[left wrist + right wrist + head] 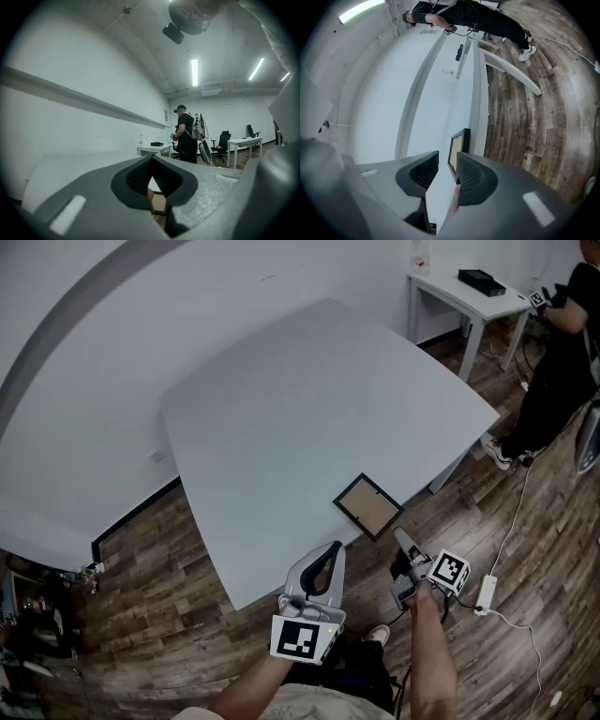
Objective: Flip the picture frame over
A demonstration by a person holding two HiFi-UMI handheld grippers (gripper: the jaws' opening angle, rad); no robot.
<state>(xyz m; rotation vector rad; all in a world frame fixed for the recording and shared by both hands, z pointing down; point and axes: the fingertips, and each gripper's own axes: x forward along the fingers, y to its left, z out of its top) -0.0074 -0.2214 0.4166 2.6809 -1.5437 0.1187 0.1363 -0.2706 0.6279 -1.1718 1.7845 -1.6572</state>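
Black picture frame [367, 506] at table [281, 409] edge, person [553, 362] beyond

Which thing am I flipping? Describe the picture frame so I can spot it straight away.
Find the big pale table filling the head view. At its near edge, just ahead of the right gripper, lies the picture frame: small, flat, black border round a brown panel, the only thing on that table.

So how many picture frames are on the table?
1. The picture frame lies flat near the table's near edge, just ahead of the right gripper; no other shows.
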